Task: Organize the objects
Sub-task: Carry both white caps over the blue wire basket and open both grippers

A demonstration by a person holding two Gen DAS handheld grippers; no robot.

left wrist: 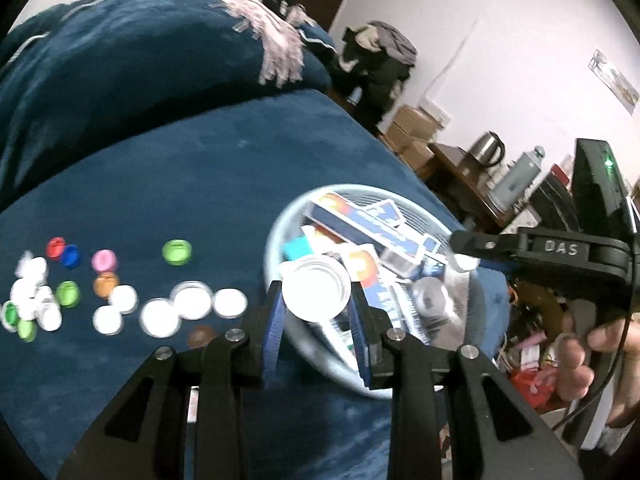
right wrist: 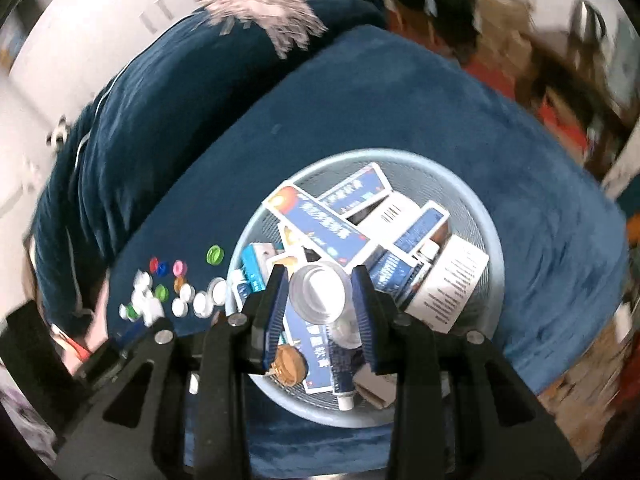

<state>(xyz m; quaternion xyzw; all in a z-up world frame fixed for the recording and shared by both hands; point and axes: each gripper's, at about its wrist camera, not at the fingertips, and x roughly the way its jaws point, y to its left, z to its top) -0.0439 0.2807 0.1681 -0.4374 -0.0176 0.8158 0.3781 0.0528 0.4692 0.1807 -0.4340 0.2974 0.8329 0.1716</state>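
Observation:
My left gripper (left wrist: 317, 294) is shut on a white round lid (left wrist: 316, 289), held over the near-left rim of a pale blue mesh basket (left wrist: 276, 232). My right gripper (right wrist: 320, 294) is shut on a clear round lid (right wrist: 318, 294), hanging over the middle of the same basket (right wrist: 494, 240), which holds several blue and white boxes (right wrist: 332, 232), a tube and a brown cap (right wrist: 289, 364). The right gripper also shows at the right of the left wrist view (left wrist: 466, 254), with a hand on its handle. Several coloured and white caps (left wrist: 120, 300) lie on the blue cushion (left wrist: 180, 184) left of the basket.
A second blue cushion with a fringed pale cloth (left wrist: 264, 36) lies behind. Beyond the cushion's right edge stand cardboard boxes (left wrist: 412, 128), a kettle (left wrist: 486, 150), a flask (left wrist: 520, 176) and dark equipment (left wrist: 592, 192). Loose caps (right wrist: 176, 292) sit left of the basket.

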